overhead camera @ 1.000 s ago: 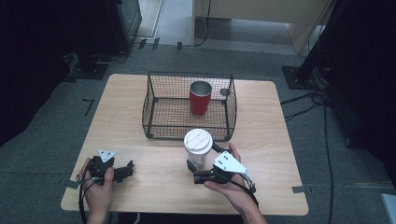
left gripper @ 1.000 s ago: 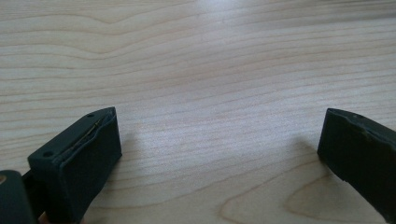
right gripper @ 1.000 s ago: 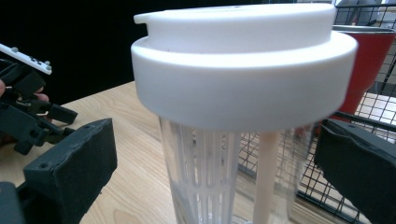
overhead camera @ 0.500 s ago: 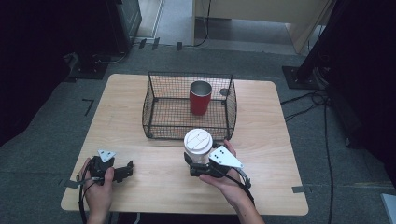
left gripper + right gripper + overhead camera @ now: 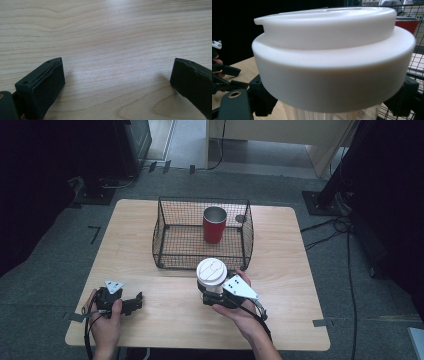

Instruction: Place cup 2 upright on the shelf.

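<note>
A clear cup with a white lid [image 5: 211, 271] stands on the wooden table [image 5: 292, 270], just in front of the wire basket [image 5: 161, 237]. My right gripper [image 5: 210, 294] has just been closing and now grips the cup below its lid, a jaw on each side. In the right gripper view the white lid [image 5: 332, 62] looms close, with my right gripper [image 5: 332, 111] pinching the clear wall under it. My left gripper [image 5: 135, 302] rests open on the table at the front left. Between the wide-apart jaws of my left gripper [image 5: 117, 85] there is bare wood.
A red metal cup [image 5: 214, 225] stands upright inside the basket, toward its right back corner, and its rim [image 5: 408, 22] peeks past the lid. Cables lie on the grey floor right of the table.
The right gripper's jaws closed around the cup under its lid, and the hand shifted slightly toward it. The left hand and gripper stayed put.
</note>
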Motion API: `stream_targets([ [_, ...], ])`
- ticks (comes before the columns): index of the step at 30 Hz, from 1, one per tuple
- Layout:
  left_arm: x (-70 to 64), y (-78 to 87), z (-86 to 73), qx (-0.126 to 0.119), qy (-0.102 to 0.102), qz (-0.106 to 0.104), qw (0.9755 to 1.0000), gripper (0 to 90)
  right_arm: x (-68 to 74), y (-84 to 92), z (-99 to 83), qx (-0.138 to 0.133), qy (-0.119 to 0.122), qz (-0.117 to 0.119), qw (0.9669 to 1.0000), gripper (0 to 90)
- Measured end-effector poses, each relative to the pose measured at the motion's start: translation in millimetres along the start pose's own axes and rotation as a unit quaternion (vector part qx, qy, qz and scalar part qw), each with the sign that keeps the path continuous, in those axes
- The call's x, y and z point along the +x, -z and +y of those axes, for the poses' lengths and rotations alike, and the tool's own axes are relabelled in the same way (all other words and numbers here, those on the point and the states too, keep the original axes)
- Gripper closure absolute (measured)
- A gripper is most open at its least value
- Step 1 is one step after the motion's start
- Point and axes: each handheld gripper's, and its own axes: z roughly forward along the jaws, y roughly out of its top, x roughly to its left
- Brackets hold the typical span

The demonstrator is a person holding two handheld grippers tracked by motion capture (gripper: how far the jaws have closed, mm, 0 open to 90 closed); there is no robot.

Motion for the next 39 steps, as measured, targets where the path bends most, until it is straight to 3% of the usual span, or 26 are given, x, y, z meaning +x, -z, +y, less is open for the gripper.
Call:
stream_targets([
  [16,0.0,0.0,0.0,0.0,0.0,0.0,1.0,0.2,6.6,-1.0,0.2,-0.015,-0.009,0.009,0.9998,15.7],
  [23,0.0,0.0,0.0,0.0,0.0,0.0,1.0,0.2,7.8,-1.5,-0.4,-0.019,-0.001,0.012,0.9998,15.7],
  [28,0.0,0.0,0.0,0.0,0.0,0.0,1.0,0.2,10.6,-2.4,-1.4,-0.014,0.01,0.019,0.9997,14.8],
  [33,0.0,0.0,0.0,0.0,0.0,0.0,1.0,0.2,9.9,-6.3,-1.6,-0.003,-0.005,0.016,0.9999,9.7],
  [39,0.0,0.0,0.0,0.0,0.0,0.0,1.0,0.2,9.5,-11.4,-0.9,0.002,-0.001,0.017,0.9998,9.9],
])
